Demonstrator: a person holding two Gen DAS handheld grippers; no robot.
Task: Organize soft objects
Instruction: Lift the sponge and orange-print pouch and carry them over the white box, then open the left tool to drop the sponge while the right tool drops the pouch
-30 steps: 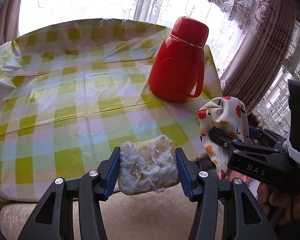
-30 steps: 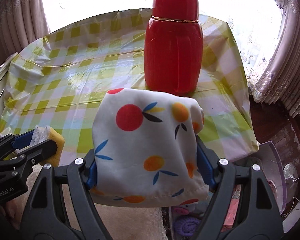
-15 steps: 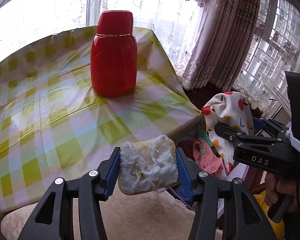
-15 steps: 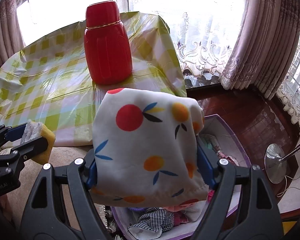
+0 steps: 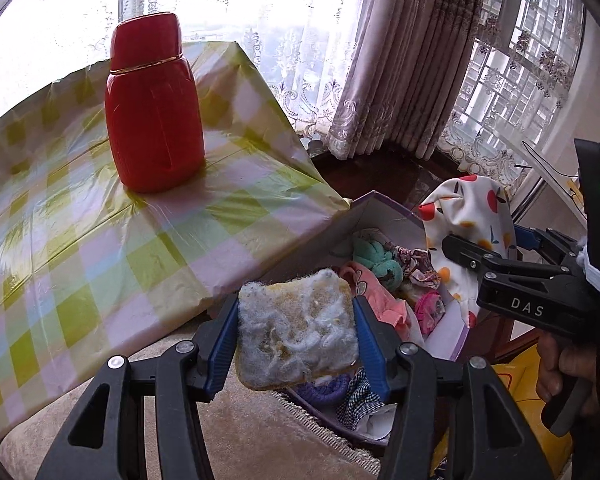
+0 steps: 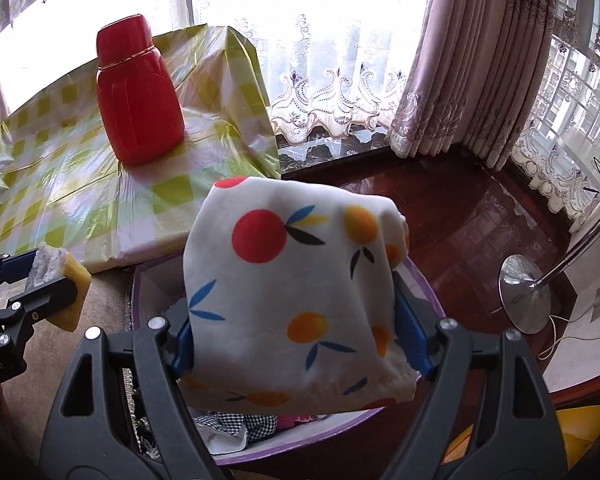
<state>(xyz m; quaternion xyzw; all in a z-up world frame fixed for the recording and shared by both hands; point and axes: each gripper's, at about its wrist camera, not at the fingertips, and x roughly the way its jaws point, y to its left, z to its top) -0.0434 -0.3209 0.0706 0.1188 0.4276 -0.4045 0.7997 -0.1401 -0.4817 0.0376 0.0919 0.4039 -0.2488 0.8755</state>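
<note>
The left gripper (image 5: pixel 296 338) has its jaws clenched on a worn sponge (image 5: pixel 297 330), and the right gripper (image 6: pixel 296 328) clamps a fruit-print cloth (image 6: pixel 296 292); both hang over the purple box (image 6: pixel 420 276) beneath the jaws, apparently for dropping in, with the bench (image 5: pixel 80 248) off to their left.

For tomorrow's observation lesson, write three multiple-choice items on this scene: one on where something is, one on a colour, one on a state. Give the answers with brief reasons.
1. Where does the flask stand?
A. on the checked tablecloth
B. inside the box
C. on the floor

2. What colour is the flask?
A. blue
B. red
C. green

3. What is the left claw doing?
A. hanging open and empty
B. gripping the flask
C. clamped on a sponge

Answers:
1 A: the flask rests on the tablecloth.
2 B: body and cap are red.
3 C: the left claw presses both sides of the sponge.
</note>
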